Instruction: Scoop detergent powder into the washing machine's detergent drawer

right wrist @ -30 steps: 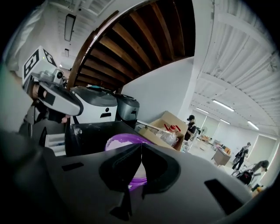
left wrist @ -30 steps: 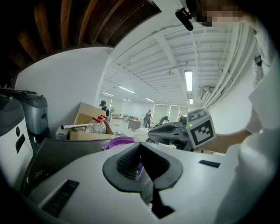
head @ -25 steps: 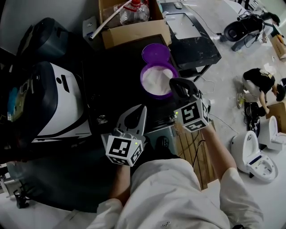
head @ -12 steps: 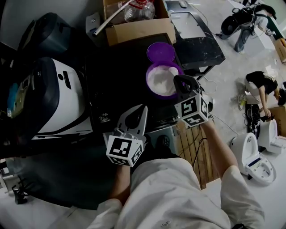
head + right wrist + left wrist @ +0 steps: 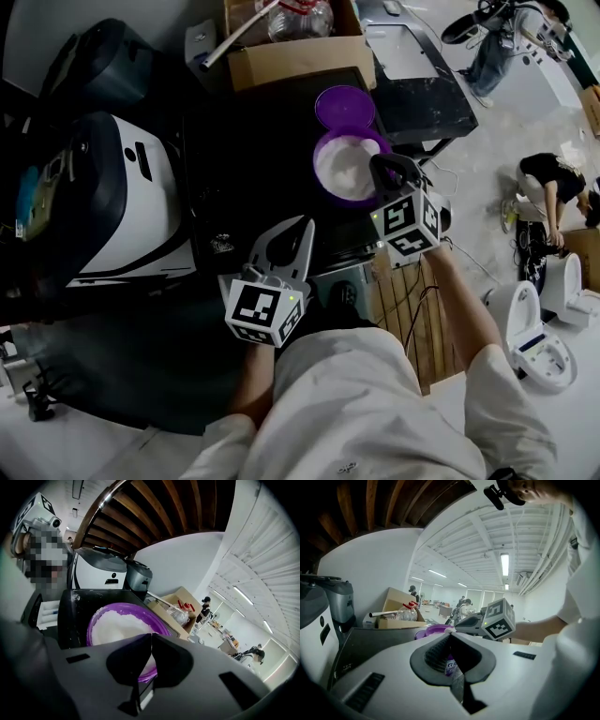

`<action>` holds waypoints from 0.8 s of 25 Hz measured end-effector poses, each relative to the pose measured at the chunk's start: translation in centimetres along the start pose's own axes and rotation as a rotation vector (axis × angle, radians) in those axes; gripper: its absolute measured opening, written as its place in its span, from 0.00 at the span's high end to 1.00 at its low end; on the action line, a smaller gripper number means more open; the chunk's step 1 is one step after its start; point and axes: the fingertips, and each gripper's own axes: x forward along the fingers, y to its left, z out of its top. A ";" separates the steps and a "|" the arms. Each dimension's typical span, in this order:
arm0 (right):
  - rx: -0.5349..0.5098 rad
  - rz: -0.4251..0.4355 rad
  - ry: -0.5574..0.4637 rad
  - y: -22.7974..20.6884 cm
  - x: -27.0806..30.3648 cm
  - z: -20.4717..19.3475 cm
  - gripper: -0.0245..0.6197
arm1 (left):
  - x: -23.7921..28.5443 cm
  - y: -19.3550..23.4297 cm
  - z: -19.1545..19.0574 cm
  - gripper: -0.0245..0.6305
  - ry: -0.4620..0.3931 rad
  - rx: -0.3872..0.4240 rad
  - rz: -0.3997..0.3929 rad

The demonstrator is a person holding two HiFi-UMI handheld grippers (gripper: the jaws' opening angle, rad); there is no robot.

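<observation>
starting nearest, found left gripper (image 5: 298,230) jaws pressed together above dark surface (image 5: 253,141). recorded right gripper (image 5: 382,167) jaws likewise closed, at near rim of purple tub (image 5: 323,155) holding white detergent powder (image 5: 347,173). noted purple lid (image 5: 344,105) just beyond, cardboard box (image 5: 300,61) farthest.

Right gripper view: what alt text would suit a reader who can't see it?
The right gripper has its jaws closed over the near rim of a purple tub full of white powder. The tub sits on a dark surface, with a cardboard box behind it.
</observation>
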 end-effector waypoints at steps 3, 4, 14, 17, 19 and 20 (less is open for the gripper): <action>0.007 0.015 0.010 0.1 0.3 0.0 0.95 | 0.0 0.1 0.0 0.93 0.000 -0.002 0.002; 0.013 0.022 0.013 0.1 0.4 -0.1 0.95 | 0.0 0.1 0.0 0.93 0.000 -0.002 0.003; 0.114 0.100 0.023 0.1 0.9 -0.3 0.95 | 0.2 0.2 0.1 0.93 -0.001 -0.004 0.013; 0.147 0.120 0.030 0.1 1.0 -0.4 0.95 | 0.2 0.3 0.2 0.93 -0.004 -0.006 0.015; 0.173 0.137 0.040 0.2 1.1 -0.5 0.95 | 0.1 0.4 0.3 0.93 -0.007 -0.010 0.016; 0.187 0.148 0.048 0.3 1.1 -0.6 0.95 | 0.1 0.4 0.3 0.93 -0.009 -0.011 0.016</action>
